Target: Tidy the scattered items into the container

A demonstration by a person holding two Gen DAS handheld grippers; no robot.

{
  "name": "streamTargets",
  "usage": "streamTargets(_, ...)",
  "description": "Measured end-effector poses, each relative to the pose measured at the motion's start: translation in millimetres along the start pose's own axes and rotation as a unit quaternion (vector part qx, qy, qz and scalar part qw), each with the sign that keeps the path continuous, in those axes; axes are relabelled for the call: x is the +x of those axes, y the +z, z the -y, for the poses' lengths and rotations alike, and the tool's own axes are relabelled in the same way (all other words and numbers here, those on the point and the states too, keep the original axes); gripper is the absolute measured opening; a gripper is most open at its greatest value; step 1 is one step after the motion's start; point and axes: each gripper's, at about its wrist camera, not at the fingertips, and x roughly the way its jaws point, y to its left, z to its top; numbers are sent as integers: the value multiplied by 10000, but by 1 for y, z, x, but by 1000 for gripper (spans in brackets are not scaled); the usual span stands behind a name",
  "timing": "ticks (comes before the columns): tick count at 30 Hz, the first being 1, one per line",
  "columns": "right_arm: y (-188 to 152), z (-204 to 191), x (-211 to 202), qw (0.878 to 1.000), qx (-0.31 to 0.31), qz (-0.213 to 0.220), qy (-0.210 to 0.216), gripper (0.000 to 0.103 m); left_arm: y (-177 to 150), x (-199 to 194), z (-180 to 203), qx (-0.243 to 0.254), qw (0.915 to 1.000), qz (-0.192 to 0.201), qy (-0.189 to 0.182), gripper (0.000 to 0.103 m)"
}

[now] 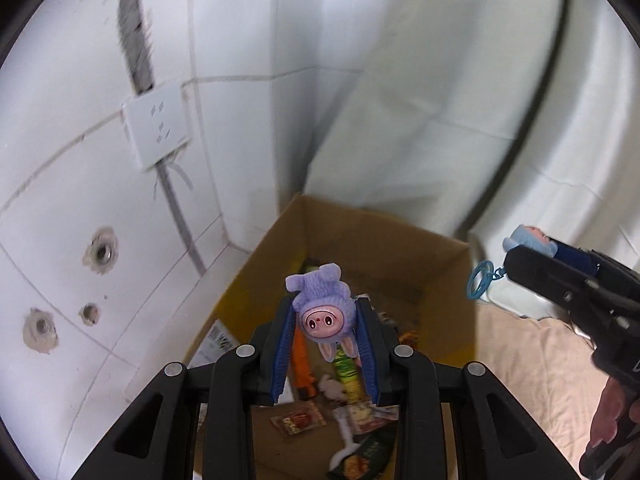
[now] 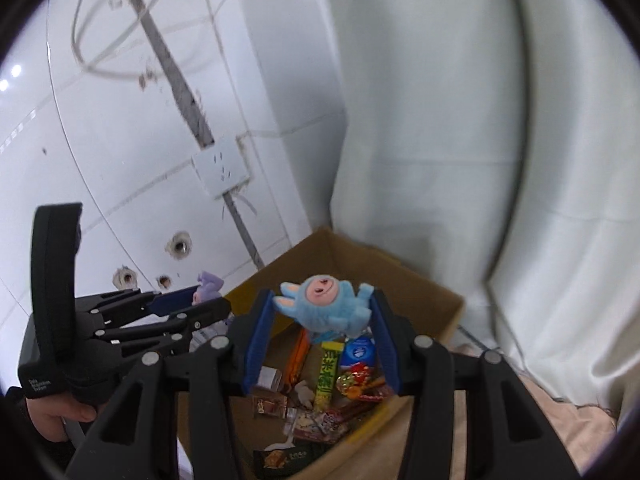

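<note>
My left gripper (image 1: 326, 320) is shut on a purple plush bunny toy (image 1: 323, 308), held head-down over the open cardboard box (image 1: 360, 232). In the right wrist view the same purple toy (image 2: 208, 286) pokes out of the left gripper (image 2: 200, 300) at the left. My right gripper (image 2: 322, 312) is shut on a light blue plush toy (image 2: 326, 306) above the box (image 2: 400, 280). From the left wrist view the blue toy (image 1: 528, 240) and its blue key ring (image 1: 480, 280) show at the right, in the right gripper (image 1: 536, 256).
The box holds several snack packets (image 2: 352, 384), an orange item (image 1: 302, 364) and a green wrapper (image 2: 328, 372). A white tiled wall with a socket plate (image 1: 156, 128) stands left, a white curtain (image 1: 440, 100) behind. Beige cloth (image 1: 532, 380) lies to the right.
</note>
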Motion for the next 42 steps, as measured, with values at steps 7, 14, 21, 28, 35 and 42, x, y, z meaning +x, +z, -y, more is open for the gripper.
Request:
streamTargets(7,-19,-8,51,9984,7,-548,112,52,-19,34,-21,-88,9994,-342,-36,31)
streamTargets(14,-36,-2,76,9952,57,-961,-156,88,-34,58,-25,-155,9970,-754,94,36)
streamTargets(21,-35,12,56,9958,-1,-600,-698,103,-32,57,-22,-93,9974,-719,47,100)
streamTargets(28,-34,24,32,9943,-26,-460,-957,103,-31,52,-2,16,9965,-824,121,101)
streamTargets(35,-33,49,-9,9869,405,-368,-1515,103,-26,28,29,202,9977,-615,179,101)
streamTargets(42,-34,74,-72,9811,694,-17,-1805,103,-11,-12,74,400,9991,-144,-3,101)
